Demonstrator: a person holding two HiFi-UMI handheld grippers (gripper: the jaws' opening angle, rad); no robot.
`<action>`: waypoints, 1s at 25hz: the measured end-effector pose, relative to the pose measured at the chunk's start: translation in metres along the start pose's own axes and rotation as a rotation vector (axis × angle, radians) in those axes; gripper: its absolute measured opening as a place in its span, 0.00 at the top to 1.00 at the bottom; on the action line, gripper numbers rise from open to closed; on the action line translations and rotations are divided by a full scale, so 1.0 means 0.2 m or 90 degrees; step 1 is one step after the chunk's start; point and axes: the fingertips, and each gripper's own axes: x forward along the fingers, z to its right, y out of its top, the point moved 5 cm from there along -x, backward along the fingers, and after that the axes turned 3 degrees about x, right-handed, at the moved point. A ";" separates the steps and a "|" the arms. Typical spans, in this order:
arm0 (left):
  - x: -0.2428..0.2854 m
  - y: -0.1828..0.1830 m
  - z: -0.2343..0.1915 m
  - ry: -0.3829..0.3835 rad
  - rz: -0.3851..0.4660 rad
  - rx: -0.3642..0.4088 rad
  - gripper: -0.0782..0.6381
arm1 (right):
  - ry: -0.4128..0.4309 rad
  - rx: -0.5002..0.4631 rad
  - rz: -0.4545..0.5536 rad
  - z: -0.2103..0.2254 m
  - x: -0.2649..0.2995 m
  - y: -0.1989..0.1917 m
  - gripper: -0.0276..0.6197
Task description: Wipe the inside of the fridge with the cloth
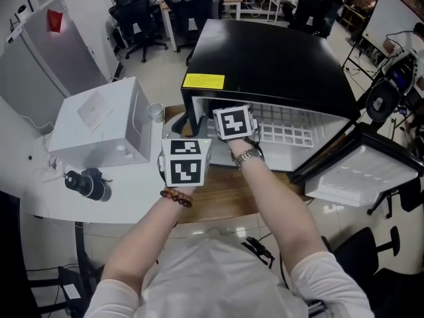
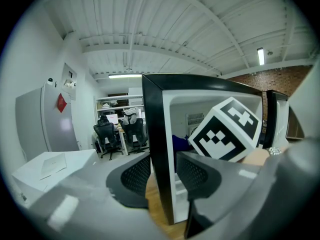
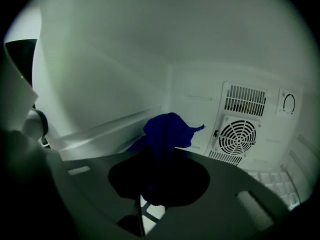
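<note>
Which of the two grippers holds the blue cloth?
The right gripper: its jaws pinch the blue cloth inside the fridge; the left gripper clamps the fridge's side wall instead.

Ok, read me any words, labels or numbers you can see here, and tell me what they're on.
Nothing here reads clearly.
Yellow label on the fridge top: print too small.
Red sign on the grey cabinet: blurred.
Marker cubes: square patterns only, no words.

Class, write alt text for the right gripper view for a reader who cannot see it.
The right tongs grip a dark blue cloth inside the white fridge, with a round fan grille on the back wall.
</note>
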 end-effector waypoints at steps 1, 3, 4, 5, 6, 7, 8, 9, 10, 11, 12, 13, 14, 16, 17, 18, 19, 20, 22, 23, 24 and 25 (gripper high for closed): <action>0.00 0.00 0.00 0.001 0.000 0.000 0.68 | -0.004 -0.003 0.001 0.01 0.00 0.00 0.85; 0.00 -0.01 -0.02 0.001 0.001 0.000 0.68 | -0.012 -0.010 0.002 0.02 0.00 0.00 0.85; 0.00 -0.01 -0.02 0.002 0.001 0.000 0.68 | -0.016 -0.014 0.004 0.03 -0.01 0.00 0.85; 0.00 -0.01 -0.02 0.003 0.001 0.000 0.68 | -0.019 -0.016 0.006 0.04 -0.01 -0.01 0.85; 0.00 -0.01 -0.02 0.004 0.002 0.000 0.68 | -0.021 -0.017 0.009 0.05 -0.01 -0.01 0.85; 0.00 -0.01 -0.02 0.005 0.002 0.000 0.68 | -0.024 -0.017 0.012 0.06 -0.02 -0.01 0.85; 0.00 -0.01 -0.02 0.006 0.002 -0.001 0.68 | -0.026 -0.017 0.014 0.08 -0.03 -0.01 0.85; 0.00 -0.01 -0.02 0.007 0.002 -0.001 0.68 | -0.029 -0.016 0.016 0.09 -0.03 -0.02 0.85; 0.00 -0.01 -0.02 0.008 0.002 -0.002 0.68 | -0.030 -0.014 0.016 0.10 -0.04 -0.02 0.85; 0.00 -0.01 -0.02 0.009 0.002 -0.003 0.68 | -0.032 -0.011 0.016 0.11 -0.04 -0.03 0.85; 0.00 -0.01 -0.02 0.009 0.002 -0.004 0.68 | -0.034 -0.009 0.016 0.12 -0.05 -0.04 0.85; 0.00 -0.01 -0.03 0.010 0.002 -0.005 0.68 | -0.036 -0.007 0.015 0.14 -0.05 -0.04 0.85; 0.00 -0.01 -0.03 0.010 0.002 -0.005 0.68 | -0.039 -0.004 0.014 0.15 -0.06 -0.05 0.86; 0.00 -0.01 -0.03 0.012 0.002 -0.006 0.68 | -0.047 0.000 0.010 0.19 -0.07 -0.06 0.85; 0.00 -0.01 -0.03 0.012 0.001 -0.006 0.68 | -0.050 0.004 0.009 0.20 -0.08 -0.06 0.86; 0.00 -0.01 -0.03 0.012 0.001 -0.006 0.68 | -0.052 0.008 0.008 0.22 -0.09 -0.07 0.86; 0.00 -0.01 -0.03 0.013 0.001 -0.007 0.68 | -0.053 0.012 0.007 0.24 -0.09 -0.08 0.85; 0.00 -0.01 -0.03 0.014 0.001 -0.008 0.68 | -0.056 0.016 0.006 0.26 -0.10 -0.09 0.86; 0.00 -0.01 -0.03 0.016 0.001 -0.009 0.68 | -0.069 0.022 0.003 0.31 -0.12 -0.11 0.86; 0.00 -0.01 -0.03 0.016 0.001 -0.009 0.68 | -0.075 0.026 0.002 0.34 -0.12 -0.12 0.86; 0.01 -0.01 -0.03 0.017 0.001 -0.009 0.68 | -0.080 0.029 0.001 0.36 -0.13 -0.13 0.86; 0.01 -0.01 -0.03 0.017 0.001 -0.010 0.68 | -0.085 0.033 -0.001 0.39 -0.14 -0.13 0.86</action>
